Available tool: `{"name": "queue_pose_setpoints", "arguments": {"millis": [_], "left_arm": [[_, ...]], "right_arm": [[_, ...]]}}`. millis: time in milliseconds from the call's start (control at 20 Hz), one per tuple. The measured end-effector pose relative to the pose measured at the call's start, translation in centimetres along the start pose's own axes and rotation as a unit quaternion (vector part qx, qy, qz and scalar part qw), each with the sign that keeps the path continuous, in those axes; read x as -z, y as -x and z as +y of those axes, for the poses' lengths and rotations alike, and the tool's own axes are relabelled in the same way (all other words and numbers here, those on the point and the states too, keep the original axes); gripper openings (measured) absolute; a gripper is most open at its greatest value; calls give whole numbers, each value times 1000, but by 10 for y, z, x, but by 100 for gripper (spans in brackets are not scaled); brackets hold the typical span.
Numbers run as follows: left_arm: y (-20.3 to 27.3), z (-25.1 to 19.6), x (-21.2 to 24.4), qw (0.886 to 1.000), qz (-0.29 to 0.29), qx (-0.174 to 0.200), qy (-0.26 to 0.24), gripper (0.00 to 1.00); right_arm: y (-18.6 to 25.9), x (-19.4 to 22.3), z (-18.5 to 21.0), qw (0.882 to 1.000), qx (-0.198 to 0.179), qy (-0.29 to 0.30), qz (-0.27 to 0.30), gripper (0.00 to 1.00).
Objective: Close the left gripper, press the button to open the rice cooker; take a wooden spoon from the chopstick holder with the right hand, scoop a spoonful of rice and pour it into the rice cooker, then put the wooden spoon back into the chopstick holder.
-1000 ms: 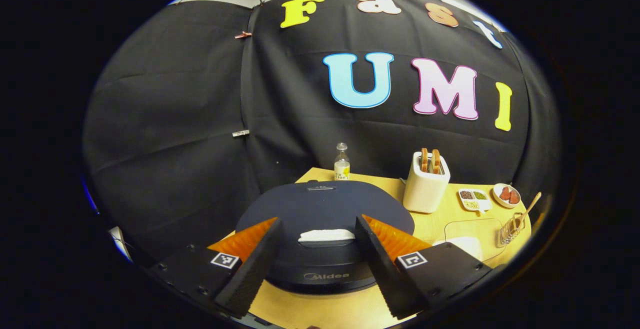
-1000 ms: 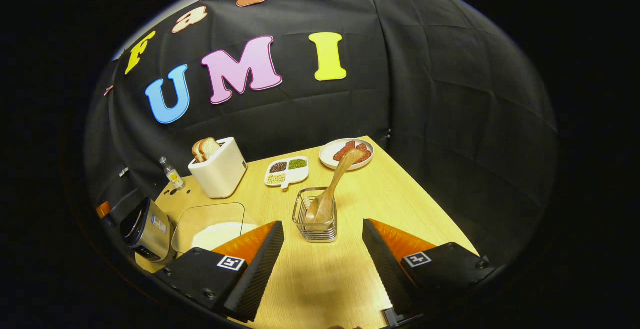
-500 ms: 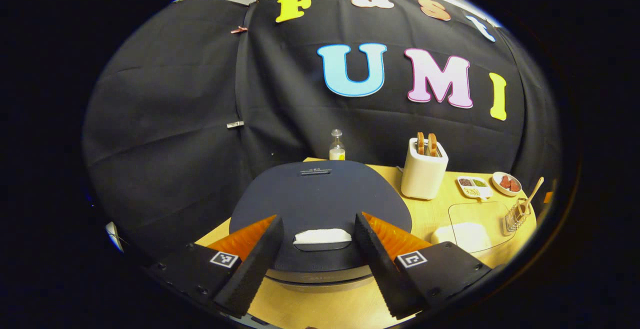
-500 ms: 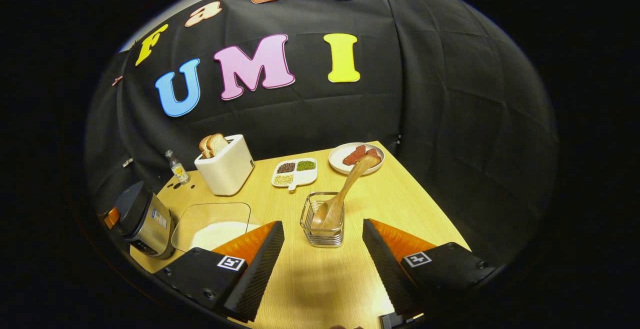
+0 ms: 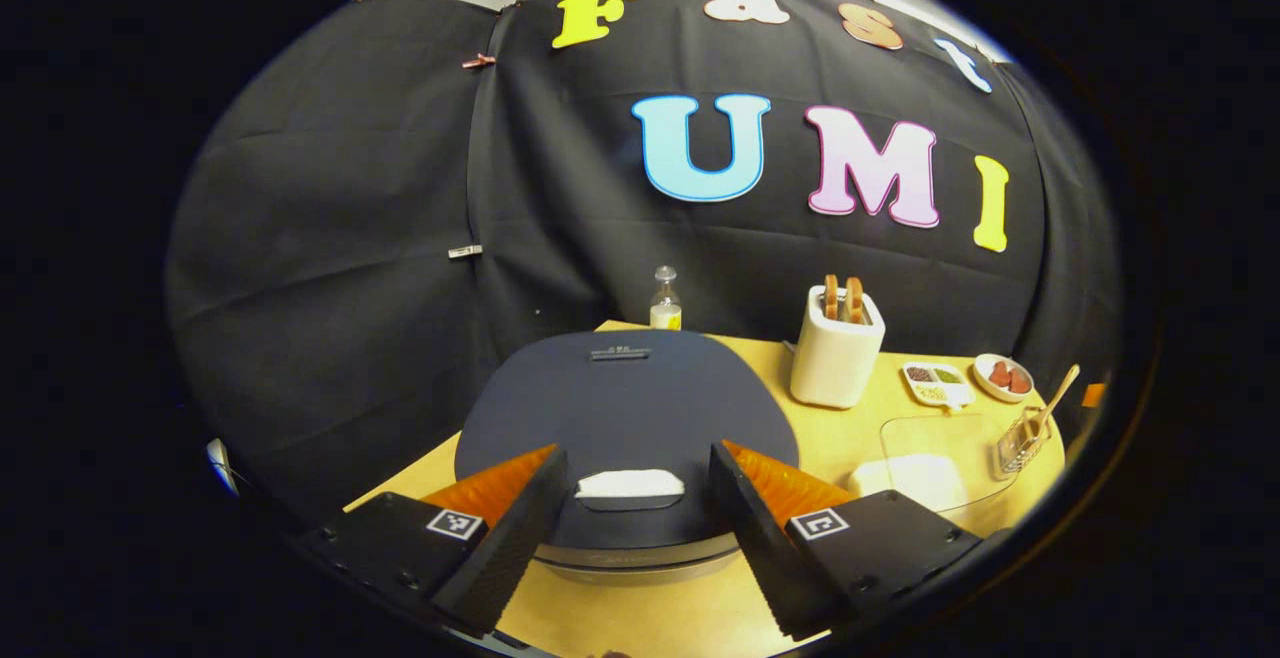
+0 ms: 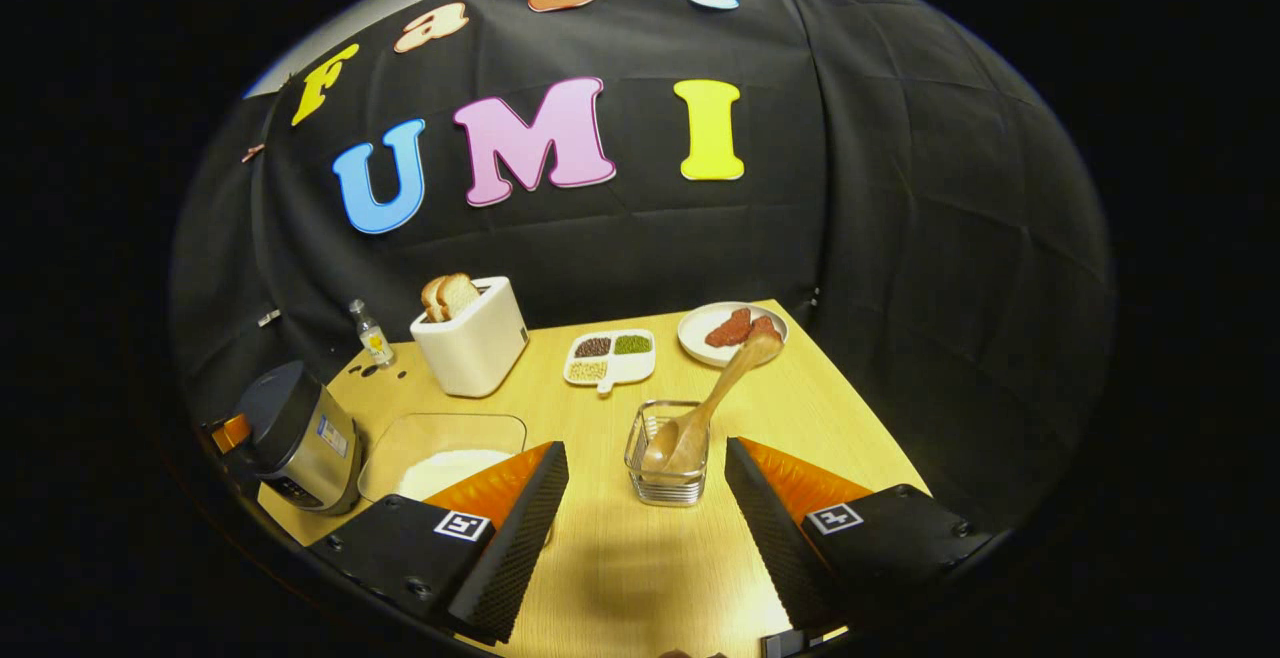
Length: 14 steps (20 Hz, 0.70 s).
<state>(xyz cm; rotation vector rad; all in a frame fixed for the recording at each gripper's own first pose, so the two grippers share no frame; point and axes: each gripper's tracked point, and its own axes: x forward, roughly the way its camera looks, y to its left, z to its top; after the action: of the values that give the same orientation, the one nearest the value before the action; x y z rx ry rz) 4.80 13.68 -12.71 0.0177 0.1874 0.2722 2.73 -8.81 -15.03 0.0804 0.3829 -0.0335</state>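
Note:
The rice cooker has a dark closed lid with a pale button at its front edge. My left gripper hovers open just above and before that button, one finger on each side. In the right gripper view the rice cooker sits at the far left, and a wooden spoon leans in the clear chopstick holder. My right gripper stands open above the table, short of the holder. A clear container of white rice lies between cooker and holder.
A white toaster with bread, a small bottle, a divided dish of beans and a plate of red slices stand along the back. Toaster and rice container lie right of the cooker.
The left gripper has risen and tilted over the cooker, so the lid top shows instead of the front. The right gripper has drifted slightly left and back. Both stay open.

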Motion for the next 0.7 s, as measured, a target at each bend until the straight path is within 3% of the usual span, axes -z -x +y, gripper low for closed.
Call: {"name": "queue_pose_setpoints", "arguments": {"millis": [350,550,700], "left_arm": [[66,-86,-102,991,-112,68,-27,95],[107,-139,-111,985,-127,118,-20,92],[123,-162,-105,986,-116,121,-21,95]], "right_arm": [[36,-75,-5,995,-12,38,-89,99],[57,-80,1,993,-34,28,-111,98],[67,-71,14,992,-55,35,-110,98]]}}
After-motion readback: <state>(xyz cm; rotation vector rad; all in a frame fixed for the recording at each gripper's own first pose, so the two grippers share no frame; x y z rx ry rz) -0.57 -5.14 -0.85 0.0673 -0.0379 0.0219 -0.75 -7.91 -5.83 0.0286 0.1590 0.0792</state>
